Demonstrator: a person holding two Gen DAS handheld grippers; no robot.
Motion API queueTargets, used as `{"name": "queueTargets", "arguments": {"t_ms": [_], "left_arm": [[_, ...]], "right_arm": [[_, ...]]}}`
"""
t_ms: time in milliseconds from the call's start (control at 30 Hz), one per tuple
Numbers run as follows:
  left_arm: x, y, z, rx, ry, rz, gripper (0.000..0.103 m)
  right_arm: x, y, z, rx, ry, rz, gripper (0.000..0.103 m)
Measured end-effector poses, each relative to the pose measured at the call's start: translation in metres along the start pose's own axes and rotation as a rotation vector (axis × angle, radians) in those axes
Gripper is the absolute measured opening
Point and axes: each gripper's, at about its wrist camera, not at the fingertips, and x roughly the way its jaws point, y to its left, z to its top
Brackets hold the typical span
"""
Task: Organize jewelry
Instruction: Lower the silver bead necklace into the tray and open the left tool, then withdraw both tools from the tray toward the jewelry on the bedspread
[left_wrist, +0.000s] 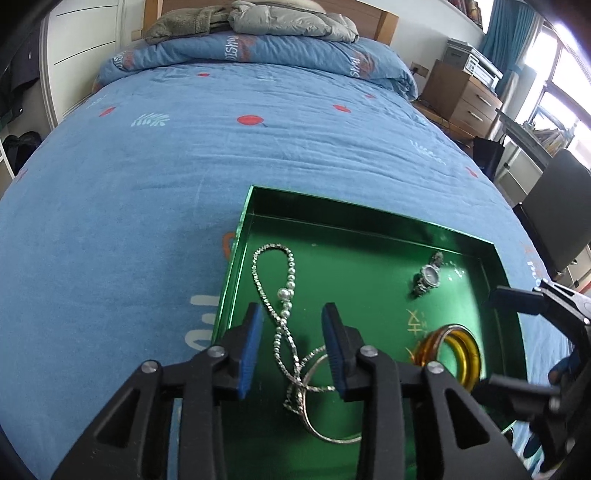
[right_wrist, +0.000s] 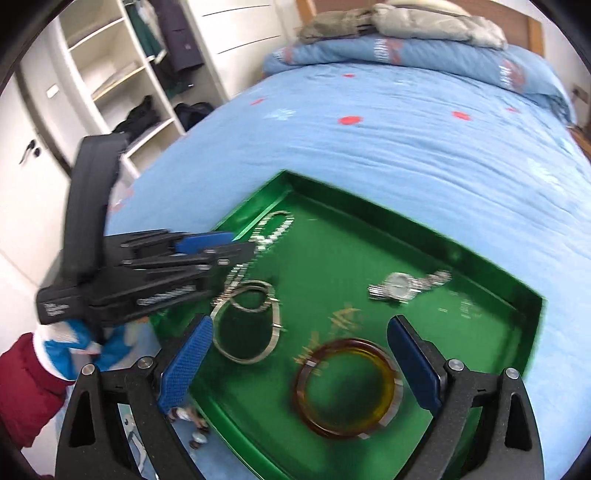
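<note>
Left wrist view: my left tool (left_wrist: 291, 347) hangs part-spread over the shiny green tray (left_wrist: 369, 221) on the blue bed (left_wrist: 147, 166).
Its pads straddle the silver bead-and-pearl necklace (left_wrist: 284, 295) without pinching; my right tool (right_wrist: 301, 363) gapes wide, empty, above the amber bangle (right_wrist: 345, 387).

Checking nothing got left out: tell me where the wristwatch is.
The wristwatch lies inside the green tray, near its far right corner in the left wrist view, apart from the amber bangles nearer the camera.
</note>
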Motion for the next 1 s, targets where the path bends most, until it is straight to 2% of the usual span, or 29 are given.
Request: {"name": "queueTargets", "arguments": {"t_ms": [133, 267, 533, 733, 1000], "left_arm": [[-0.024, -0.008, 0.001, 0.030, -0.006, 0.018, 0.033], [-0.065, -0.016, 0.002, 0.058, -0.044, 0.043, 0.033], [-0.179, -0.023, -0.013, 0.060, -0.179, 0.125, 0.033], [-0.244, -0.026, -0.063, 0.076, -0.240, 0.177, 0.033], [-0.301, -0.025, -0.152, 0.049, -0.235, 0.202, 0.033]], "right_arm": [[-0.028, -0.012, -0.009, 0.024, -0.005, -0.067, 0.094], [-0.066, -0.020, -0.022, 0.051, -0.033, -0.130, 0.094], [-0.170, -0.016, -0.057, 0.094, -0.149, -0.266, 0.094], [-0.240, 0.007, -0.102, 0.101, -0.233, -0.352, 0.094], [-0.291, 0.038, -0.179, 0.130, -0.302, -0.414, 0.092]]}}
